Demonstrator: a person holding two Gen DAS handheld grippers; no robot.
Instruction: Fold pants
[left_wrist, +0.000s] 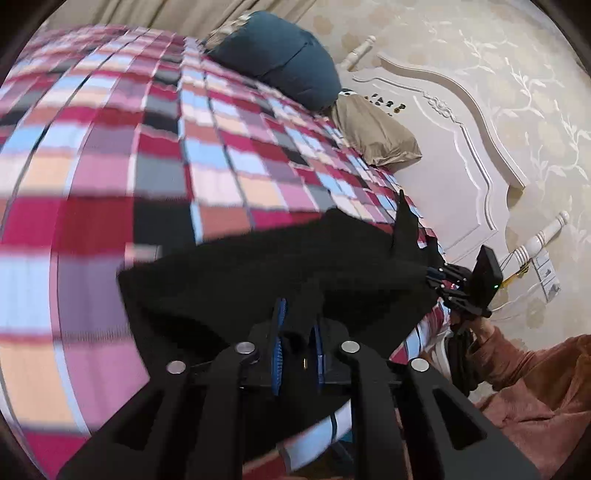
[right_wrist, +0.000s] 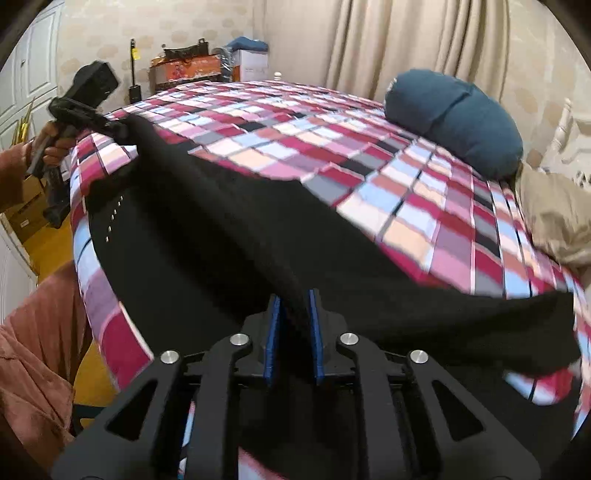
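Note:
Black pants (right_wrist: 229, 236) are stretched between both grippers above a checked bedspread (right_wrist: 332, 155). My left gripper (left_wrist: 297, 325) is shut on a bunched edge of the pants (left_wrist: 258, 273); it also shows in the right wrist view (right_wrist: 123, 129) at the far left, clamped on the fabric. My right gripper (right_wrist: 295, 314) is shut on another edge of the pants; in the left wrist view it (left_wrist: 434, 280) grips the cloth at the right. A row of small metal studs (right_wrist: 114, 216) shows on the pants near the left gripper.
A dark blue pillow (right_wrist: 454, 118) and a tan pillow (right_wrist: 554, 214) lie at the head of the bed by a white headboard (left_wrist: 461, 140). Boxes and bags (right_wrist: 207, 70) stand beyond the bed. Curtains (right_wrist: 406, 44) hang behind.

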